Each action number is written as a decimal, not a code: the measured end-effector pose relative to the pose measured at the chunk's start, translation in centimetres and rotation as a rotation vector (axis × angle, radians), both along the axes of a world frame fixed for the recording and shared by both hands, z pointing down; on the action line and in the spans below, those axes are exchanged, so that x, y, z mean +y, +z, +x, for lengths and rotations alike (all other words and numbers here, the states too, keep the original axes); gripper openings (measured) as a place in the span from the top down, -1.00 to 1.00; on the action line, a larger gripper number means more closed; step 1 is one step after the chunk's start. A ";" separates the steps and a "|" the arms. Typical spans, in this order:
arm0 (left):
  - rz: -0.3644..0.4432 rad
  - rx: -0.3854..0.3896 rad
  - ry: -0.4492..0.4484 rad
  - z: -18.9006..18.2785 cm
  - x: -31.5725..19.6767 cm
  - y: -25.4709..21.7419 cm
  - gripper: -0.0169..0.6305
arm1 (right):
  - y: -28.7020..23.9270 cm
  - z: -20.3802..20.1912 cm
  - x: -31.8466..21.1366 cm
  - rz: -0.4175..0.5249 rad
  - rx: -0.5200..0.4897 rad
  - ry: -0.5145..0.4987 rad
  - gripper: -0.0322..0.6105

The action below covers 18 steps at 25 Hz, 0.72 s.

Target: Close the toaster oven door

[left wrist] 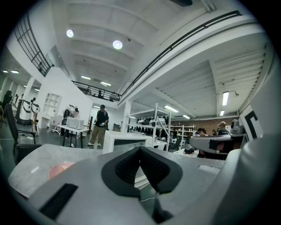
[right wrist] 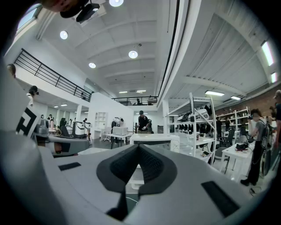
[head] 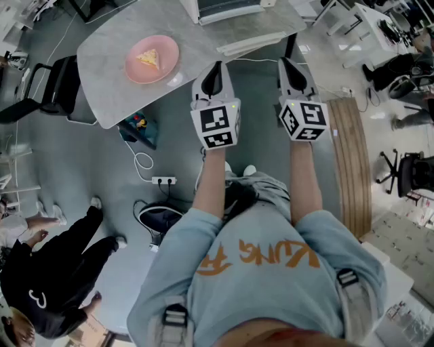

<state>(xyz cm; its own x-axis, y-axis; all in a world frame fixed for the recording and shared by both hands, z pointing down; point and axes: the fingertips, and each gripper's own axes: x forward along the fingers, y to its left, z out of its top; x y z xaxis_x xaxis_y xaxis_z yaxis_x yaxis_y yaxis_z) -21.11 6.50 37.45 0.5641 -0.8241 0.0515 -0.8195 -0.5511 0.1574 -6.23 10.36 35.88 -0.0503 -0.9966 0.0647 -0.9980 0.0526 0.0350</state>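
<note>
Both grippers clenched shut, nothing in them
You held the left gripper [head: 215, 69] and right gripper [head: 290, 66] side by side over the table [head: 203, 41] edge; the toaster oven [head: 227, 8] sat ahead, untouched.

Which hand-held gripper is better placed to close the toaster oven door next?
Probably right: the toaster oven sits straight ahead of the right hand-held gripper; from the left hand-held gripper it lies off to the left. Both shut, empty.

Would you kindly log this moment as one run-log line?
left gripper: shut, empty | right gripper: shut, empty | toaster oven: untouched, ahead on table | pink plate: on table, left
</note>
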 end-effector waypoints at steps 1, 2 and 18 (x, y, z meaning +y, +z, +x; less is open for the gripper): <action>-0.002 0.002 0.005 -0.2 -0.2 0.2 0.94 | 0.1 0.0 -0.2 0.009 -0.015 0.019 0.91; -0.005 0.005 0.010 -0.3 -0.4 0.3 0.94 | 0.1 0.0 -0.4 0.015 -0.027 0.034 0.91; 0.019 0.016 0.011 4.9 -7.2 0.0 0.94 | -0.9 7.7 -6.4 0.062 -0.048 0.077 0.90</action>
